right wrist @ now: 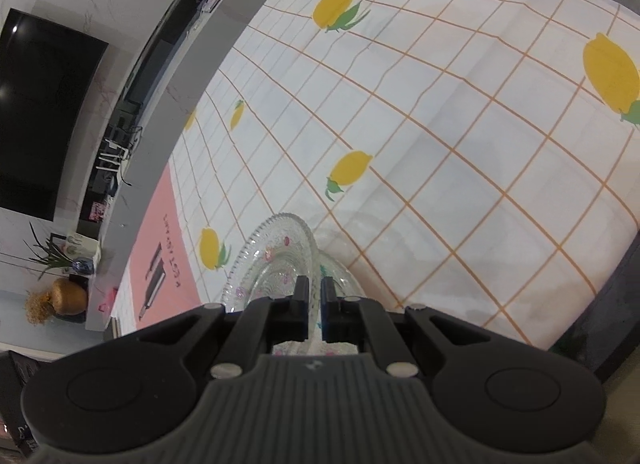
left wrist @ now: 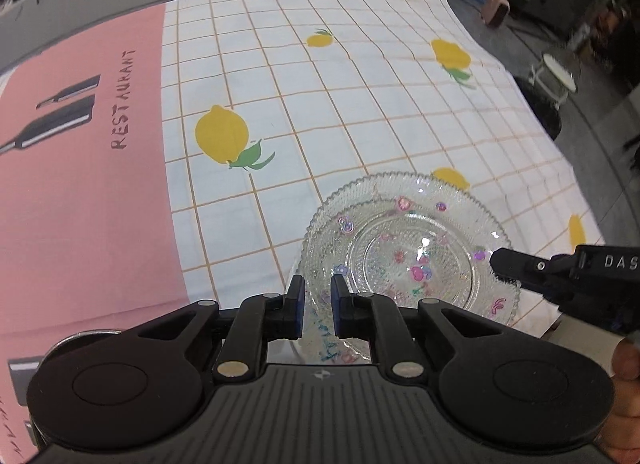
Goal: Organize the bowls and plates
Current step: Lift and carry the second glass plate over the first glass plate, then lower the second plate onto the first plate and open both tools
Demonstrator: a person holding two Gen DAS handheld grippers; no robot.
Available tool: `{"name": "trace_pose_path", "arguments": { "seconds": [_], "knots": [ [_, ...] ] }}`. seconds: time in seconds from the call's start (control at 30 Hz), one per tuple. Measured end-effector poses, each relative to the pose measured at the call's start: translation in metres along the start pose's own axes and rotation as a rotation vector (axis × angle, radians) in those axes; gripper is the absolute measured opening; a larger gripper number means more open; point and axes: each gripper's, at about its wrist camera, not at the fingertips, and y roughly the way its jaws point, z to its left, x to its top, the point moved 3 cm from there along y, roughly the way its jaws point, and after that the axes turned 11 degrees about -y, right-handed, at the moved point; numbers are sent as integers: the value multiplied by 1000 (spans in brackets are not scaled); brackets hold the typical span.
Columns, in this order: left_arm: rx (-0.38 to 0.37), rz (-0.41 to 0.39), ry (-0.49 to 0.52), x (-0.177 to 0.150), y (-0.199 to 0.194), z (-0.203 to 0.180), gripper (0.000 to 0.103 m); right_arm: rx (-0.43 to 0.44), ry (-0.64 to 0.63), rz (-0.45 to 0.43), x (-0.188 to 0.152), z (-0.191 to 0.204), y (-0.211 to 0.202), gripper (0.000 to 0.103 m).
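Clear glass plates [left wrist: 400,248] with pink and purple flower decals lie nested on the lemon-print tablecloth [left wrist: 320,84], with a further glass dish [left wrist: 312,340] partly under them. My left gripper [left wrist: 317,304] points steeply down at their near edge, its blue pads closed on a beaded glass rim. From the right, my right gripper [left wrist: 496,260] pinches the opposite rim. In the right wrist view that gripper [right wrist: 315,304] is shut on the thin edge of a glass plate [right wrist: 276,260], which looks tilted up. I cannot tell which dish of the stack each gripper holds.
A pink placemat [left wrist: 80,184] printed RESTAURANT lies to the left of the plates. The table edge [left wrist: 560,152] runs close on the right, with a white stool [left wrist: 556,72] on the floor beyond. A hand [left wrist: 626,360] shows at the lower right.
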Motion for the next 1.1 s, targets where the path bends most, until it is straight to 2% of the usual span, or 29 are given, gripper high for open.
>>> {"name": "trace_pose_path", "arguments": {
  "seconds": [0.17,0.2,0.23,0.3,0.4,0.6,0.77,1.1],
  "knots": [
    [39,16,84,-5,6,-8,13,-14,-4,12,-2,-2,2,3],
    [41,18,93,-6,6,-9,11,-15,-4,13,-3,-2,1,3],
    [28,27,95,-6,6,-9,0,-15,-7,17,-4,-2,2,3],
    [-11,57,83,-8,7,-11,0,-17,-17,30,-5,-1,3,3],
    [19,46,131,-11,8,-17,0,-26,-26,38,-7,-1,4,3],
    [12,53,124,-13,9,-14,0,-91,-83,63,-11,1,6,5],
    [2,45,115,-11,4,-13,0,-110,-111,84,-14,3,9,6],
    [-21,29,111,-13,-4,-14,0,-189,-262,119,-21,20,19,10]
  ]
}}
